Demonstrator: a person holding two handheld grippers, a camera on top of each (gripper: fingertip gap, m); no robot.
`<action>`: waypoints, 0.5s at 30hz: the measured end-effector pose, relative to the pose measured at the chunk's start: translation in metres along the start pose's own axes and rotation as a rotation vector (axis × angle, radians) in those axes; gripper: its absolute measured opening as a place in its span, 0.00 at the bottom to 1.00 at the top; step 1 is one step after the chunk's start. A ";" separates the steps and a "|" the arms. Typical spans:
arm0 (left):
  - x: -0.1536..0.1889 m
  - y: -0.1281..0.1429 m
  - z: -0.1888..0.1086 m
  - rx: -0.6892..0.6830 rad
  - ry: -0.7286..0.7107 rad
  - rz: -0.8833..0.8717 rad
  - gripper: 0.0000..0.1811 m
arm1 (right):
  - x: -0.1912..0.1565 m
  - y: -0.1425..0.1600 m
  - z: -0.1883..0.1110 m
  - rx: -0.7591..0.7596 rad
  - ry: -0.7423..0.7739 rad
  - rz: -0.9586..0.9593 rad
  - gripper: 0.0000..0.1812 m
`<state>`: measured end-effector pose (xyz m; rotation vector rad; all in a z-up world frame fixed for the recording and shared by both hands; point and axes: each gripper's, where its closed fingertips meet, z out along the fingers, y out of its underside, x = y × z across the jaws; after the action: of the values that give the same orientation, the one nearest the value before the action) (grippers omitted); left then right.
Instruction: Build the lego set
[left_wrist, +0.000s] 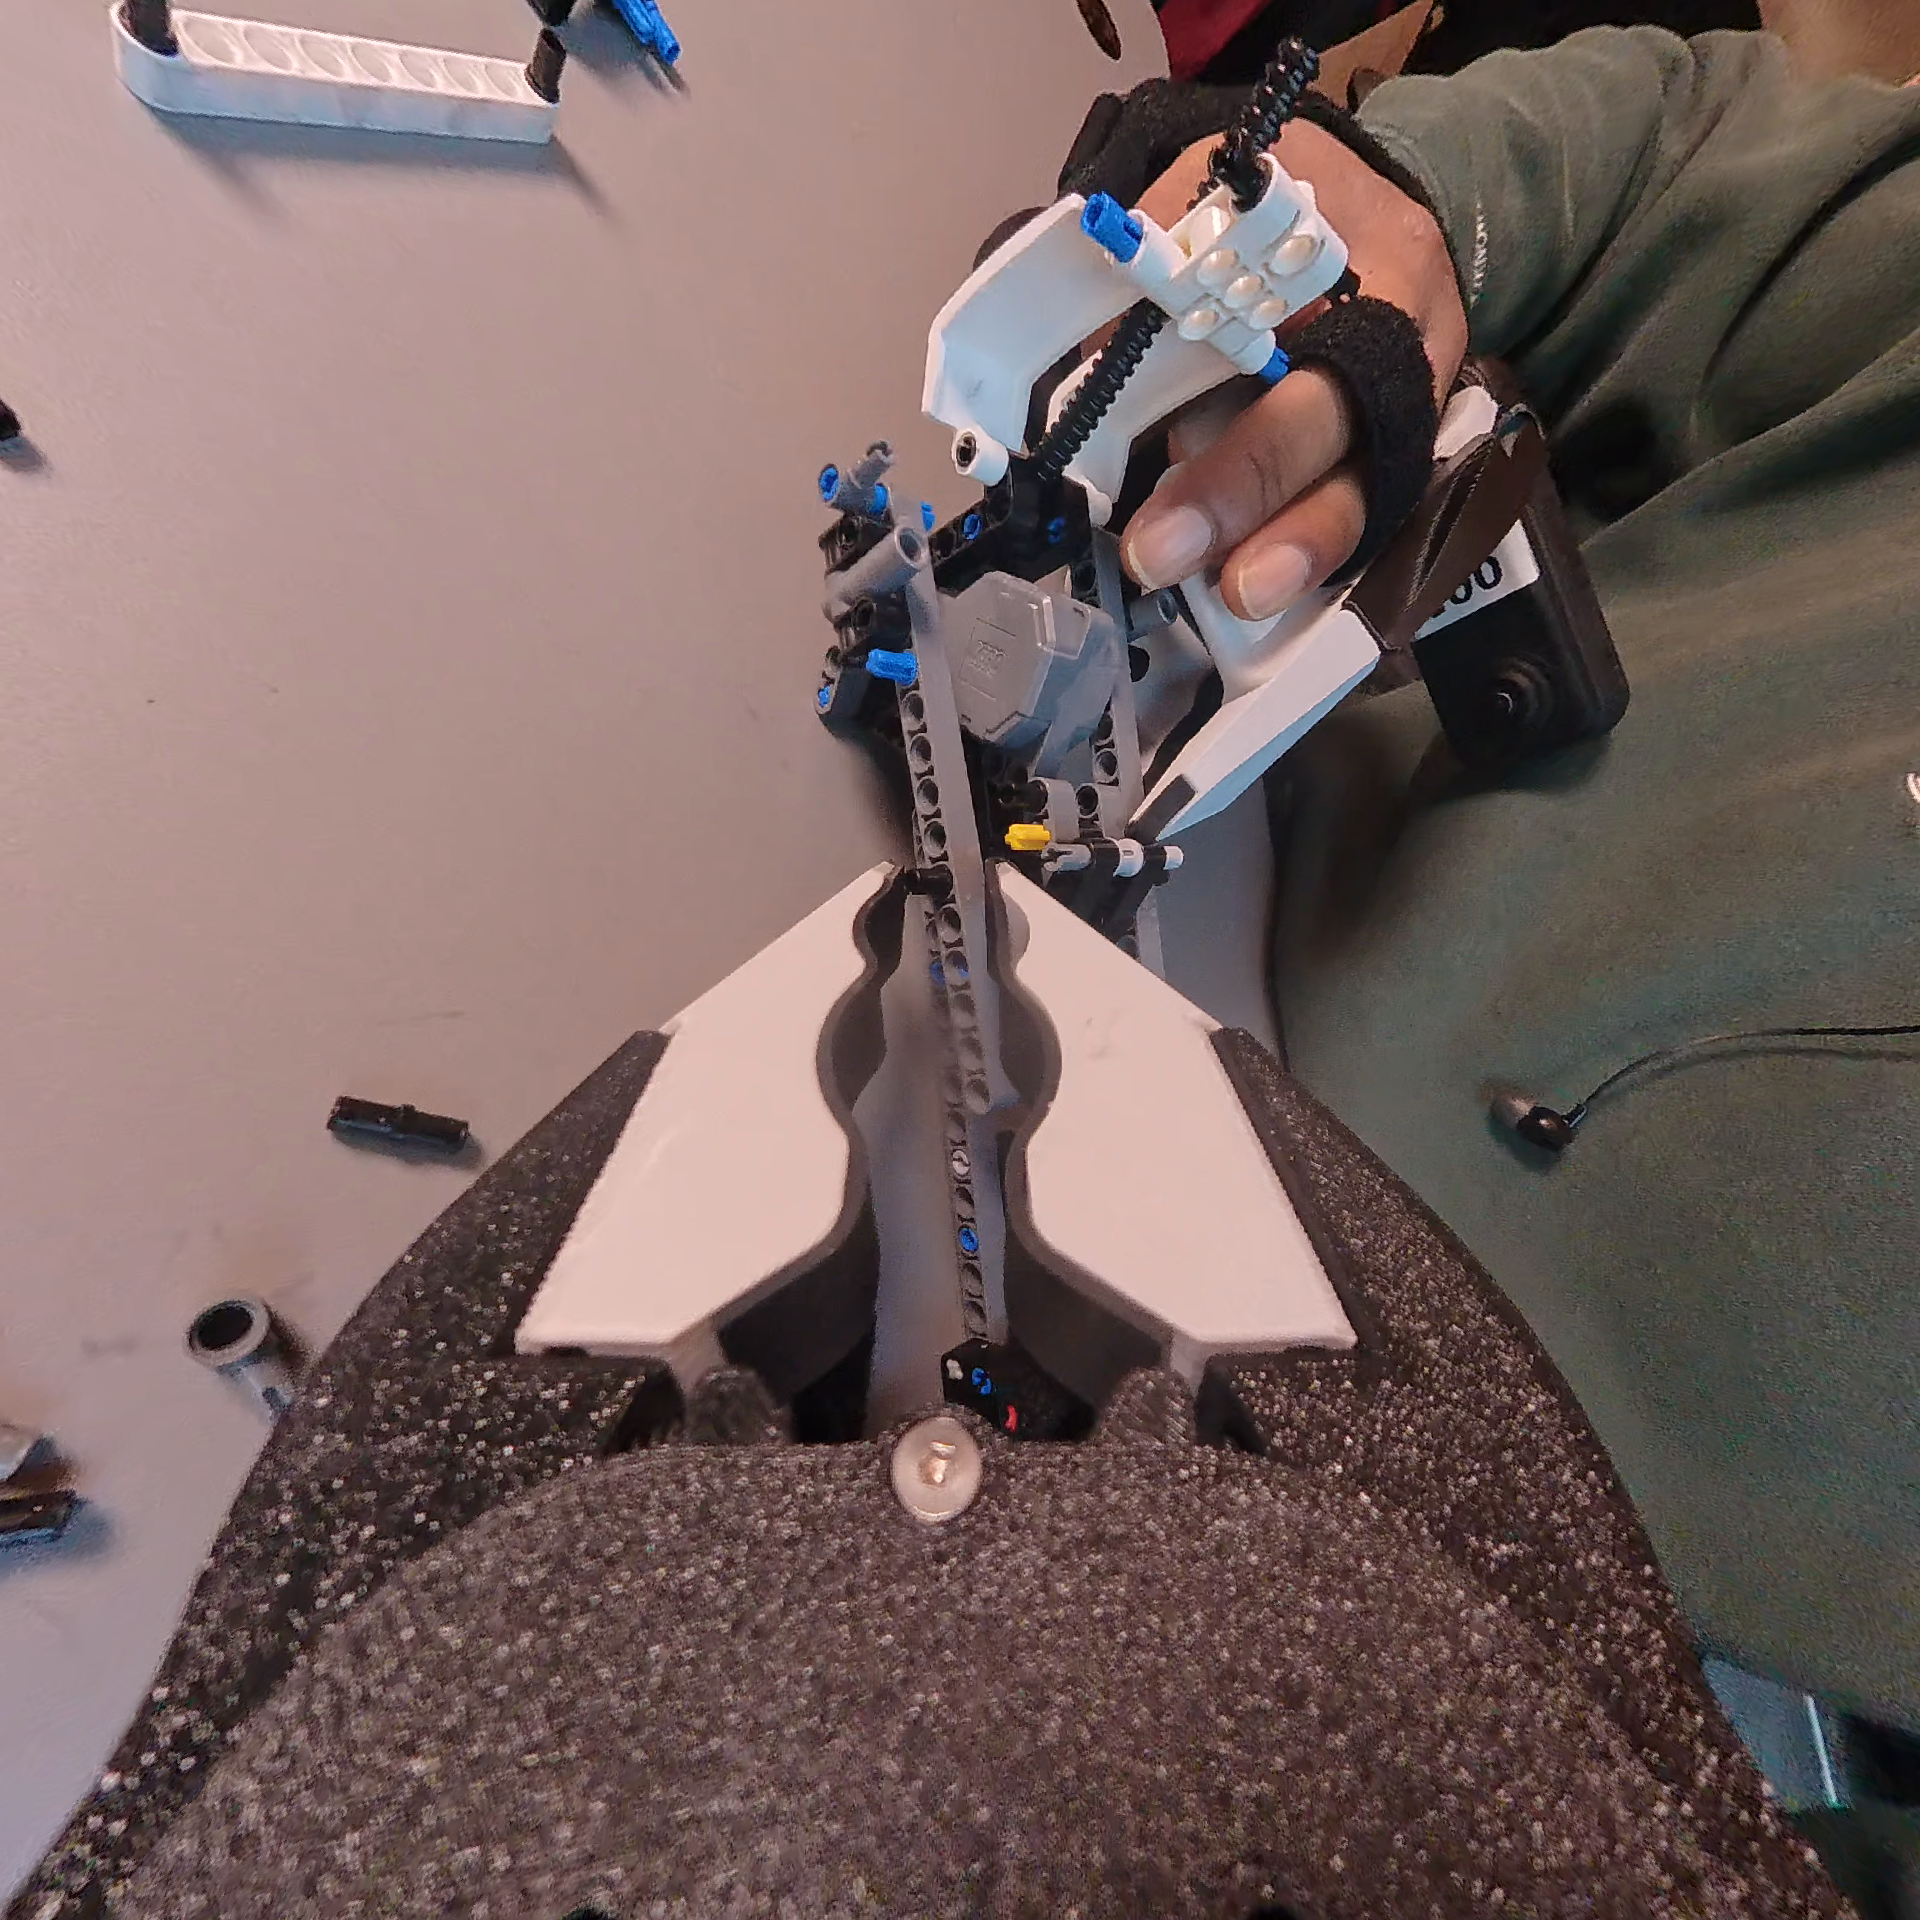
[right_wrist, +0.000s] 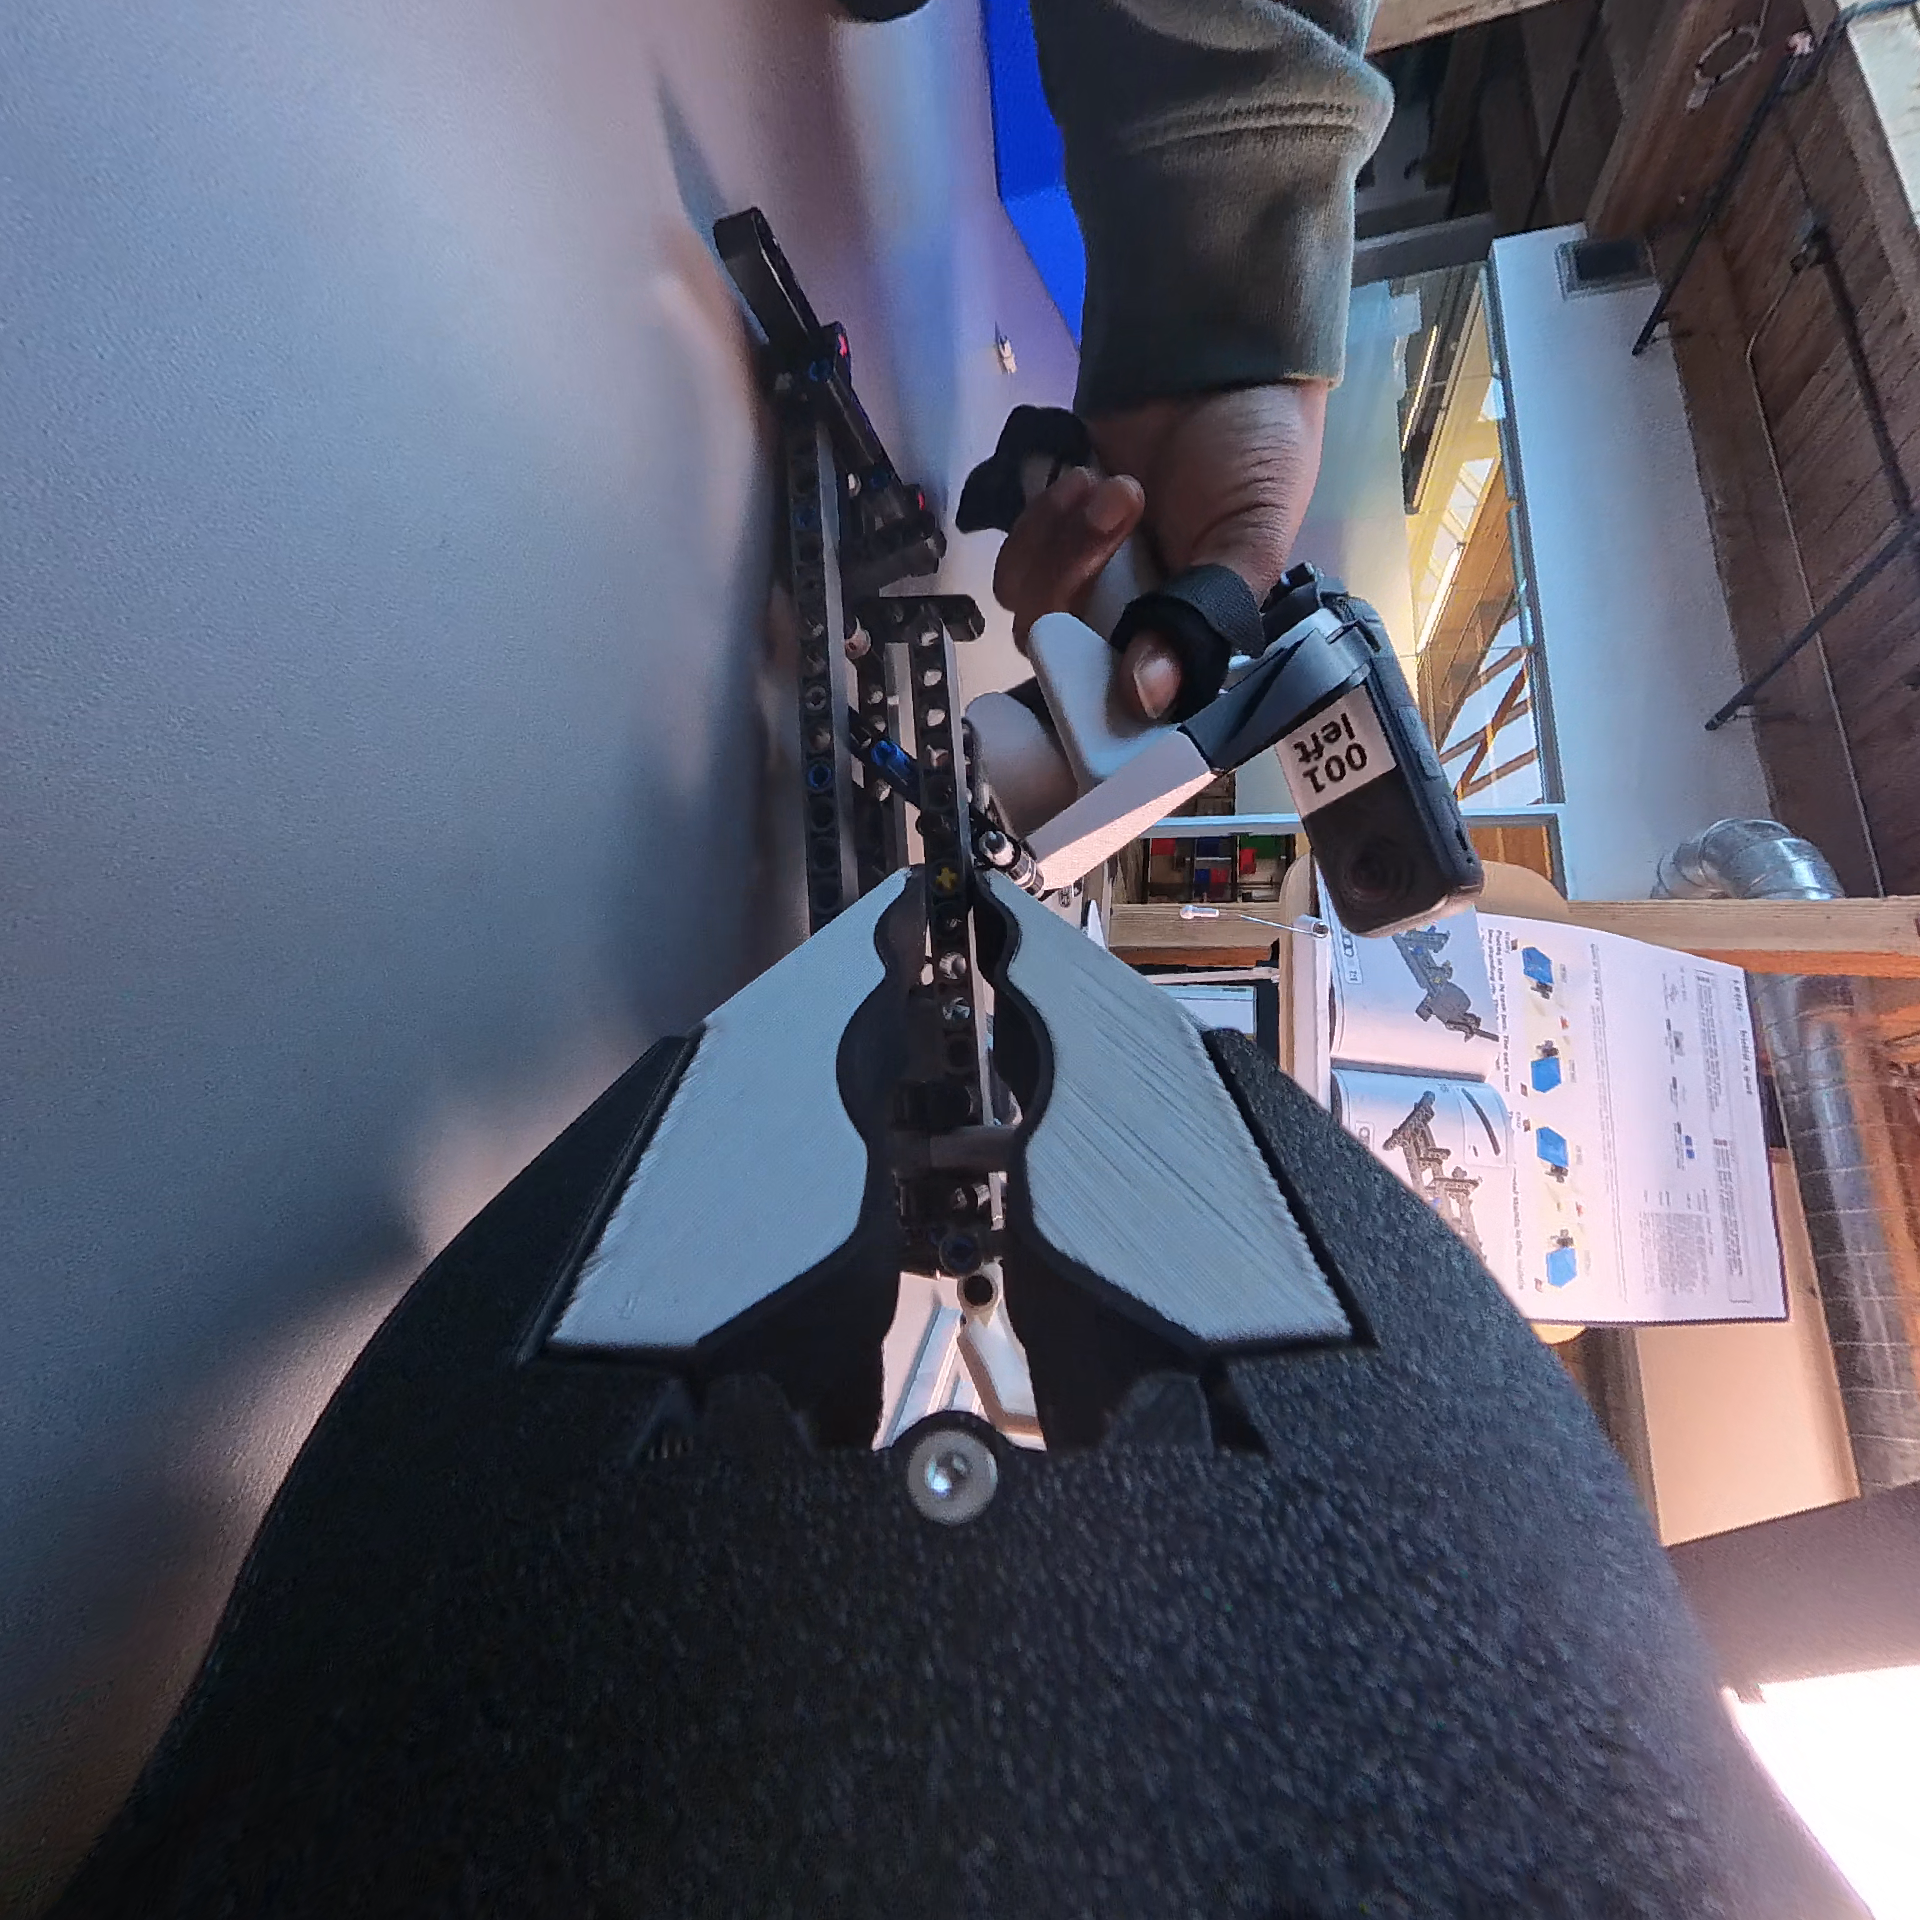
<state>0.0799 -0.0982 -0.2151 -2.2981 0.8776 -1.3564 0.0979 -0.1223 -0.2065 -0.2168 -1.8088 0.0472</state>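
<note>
The partly built lego model (left_wrist: 1023, 655) has black and grey beams, a grey motor block, white panels, blue pins and a black ribbed axle. My left gripper (left_wrist: 940, 873) is shut on its long grey beam, which runs back between the fingers. My right gripper (right_wrist: 948, 878) is shut on a black beam of the same model (right_wrist: 821, 727), held just above the table. Each gripper shows in the other's view: the right gripper (left_wrist: 1153, 831) next to a yellow pin (left_wrist: 1027, 836), the left gripper (right_wrist: 1039, 873) held by a hand.
On the grey table (left_wrist: 312, 623) lie a long white beam (left_wrist: 332, 83), a black pin (left_wrist: 397, 1124), a grey connector (left_wrist: 237, 1340) and dark pieces (left_wrist: 31, 1496) at the left edge. An open instruction booklet (right_wrist: 1558, 1122) stands at the right. A green sleeve (left_wrist: 1662, 727) fills the right side. The tips of both grippers are at nearly the same place.
</note>
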 end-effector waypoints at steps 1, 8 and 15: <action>0.000 0.000 0.000 0.005 -0.004 0.000 0.08 | 0.000 0.000 0.000 0.001 0.001 0.001 0.04; 0.003 0.003 0.001 0.024 0.028 -0.027 0.08 | -0.001 -0.003 0.000 0.017 0.006 0.001 0.04; 0.001 -0.006 -0.009 0.091 -0.011 -0.013 0.11 | -0.001 -0.003 0.000 0.008 0.018 0.009 0.05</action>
<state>0.0739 -0.0941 -0.2068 -2.2441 0.7816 -1.3593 0.0979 -0.1249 -0.2066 -0.2193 -1.7900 0.0583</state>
